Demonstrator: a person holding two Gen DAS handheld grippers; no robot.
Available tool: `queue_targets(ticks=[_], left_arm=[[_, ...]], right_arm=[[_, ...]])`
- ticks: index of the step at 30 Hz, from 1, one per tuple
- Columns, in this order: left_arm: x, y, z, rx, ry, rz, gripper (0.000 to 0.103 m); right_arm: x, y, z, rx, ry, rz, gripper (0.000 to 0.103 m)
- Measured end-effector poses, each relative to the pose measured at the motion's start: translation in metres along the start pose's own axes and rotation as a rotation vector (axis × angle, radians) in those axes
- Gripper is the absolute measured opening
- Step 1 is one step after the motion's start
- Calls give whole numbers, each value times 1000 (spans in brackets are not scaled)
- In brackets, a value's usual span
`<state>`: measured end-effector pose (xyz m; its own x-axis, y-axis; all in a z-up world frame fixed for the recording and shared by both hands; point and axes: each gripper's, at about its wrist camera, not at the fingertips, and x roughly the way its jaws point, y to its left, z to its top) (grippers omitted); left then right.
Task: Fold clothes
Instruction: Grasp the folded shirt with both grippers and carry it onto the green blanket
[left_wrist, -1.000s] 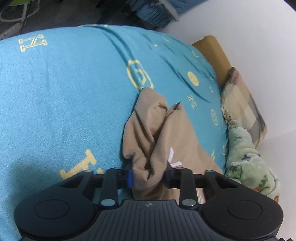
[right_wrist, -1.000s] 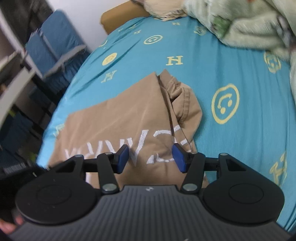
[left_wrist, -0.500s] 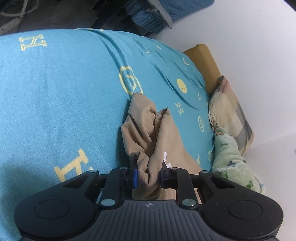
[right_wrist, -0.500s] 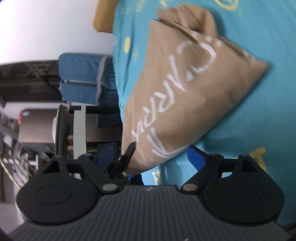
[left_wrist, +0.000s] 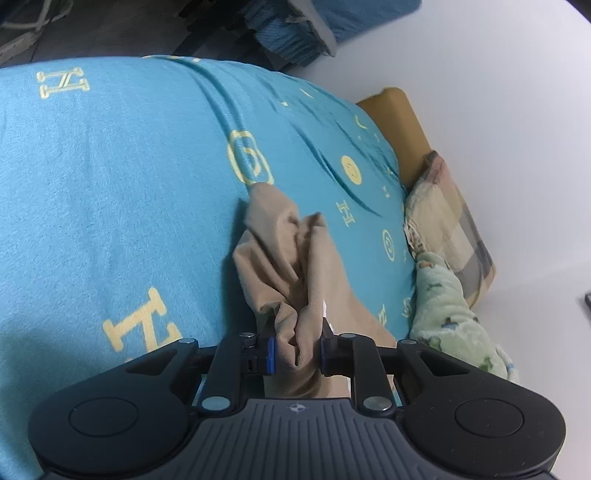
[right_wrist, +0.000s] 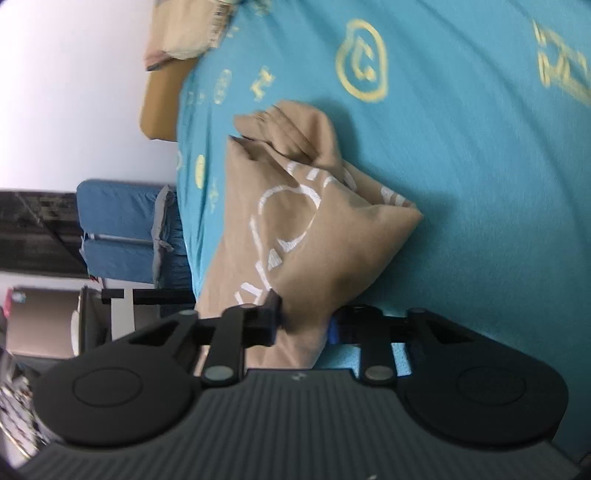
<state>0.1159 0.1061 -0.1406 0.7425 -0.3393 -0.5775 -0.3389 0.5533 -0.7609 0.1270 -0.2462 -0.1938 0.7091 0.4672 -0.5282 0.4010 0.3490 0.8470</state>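
Observation:
A tan T-shirt with white lettering (right_wrist: 295, 221) lies bunched on a blue bedspread (right_wrist: 480, 184) with yellow marks. My left gripper (left_wrist: 295, 352) is shut on a gathered edge of the tan shirt (left_wrist: 291, 266), whose far end trails onto the bedspread (left_wrist: 110, 184). My right gripper (right_wrist: 304, 323) is shut on another edge of the same shirt, and the cloth hangs forward from it toward the bed. The view from the right gripper is rolled sideways.
A plaid pillow (left_wrist: 450, 229) and a green fleece blanket (left_wrist: 450, 317) lie at the bed's right side by a mustard headboard (left_wrist: 399, 125) and white wall. Blue folded chairs (right_wrist: 122, 229) and shelves stand beyond the bed edge.
My left gripper closed tighter on the shirt's edge. My right gripper rolled sideways, moved to the shirt's edge and went from open to shut on it.

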Motion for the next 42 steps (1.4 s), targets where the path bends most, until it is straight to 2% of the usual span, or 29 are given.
queue_targets(ticks=[7,11,16,20,23,27,29,32,35,38,39,42], left_arm=[[-39,-20,-17,72,15,-73,21],[-59,-40,-28,69,67,-152,21],[-63,-91,-53,82,160,-252,21],[-46,-148,-78,113,249,-308,21],[-23,-200,-99,165,303,-315,21],[8,-277,-128,225,323,-345,21],[26,-320,-140,235,338,-392,21],[52,-385,-156,268,353,-478,21],[75,-440,-175,324,356,-583,22],[101,-475,-200,427,353,-636,22],[107,-468,-208,469,360,-620,22],[125,-446,-229,597,382,-572,22]], right_arm=[[-55,11,-11,-131,-110,54,21],[-105,20,-11,-189,-194,76,21],[-175,34,4,-255,-303,107,21],[-225,39,40,-273,-372,120,21],[-253,40,78,-256,-397,105,21],[-284,46,143,-251,-410,83,21],[-301,58,177,-294,-431,83,21],[-335,88,224,-406,-523,80,21],[-362,113,251,-490,-644,60,21],[-375,114,264,-545,-744,14,21],[-375,110,267,-556,-766,-15,21],[-354,71,272,-539,-720,-172,21]])
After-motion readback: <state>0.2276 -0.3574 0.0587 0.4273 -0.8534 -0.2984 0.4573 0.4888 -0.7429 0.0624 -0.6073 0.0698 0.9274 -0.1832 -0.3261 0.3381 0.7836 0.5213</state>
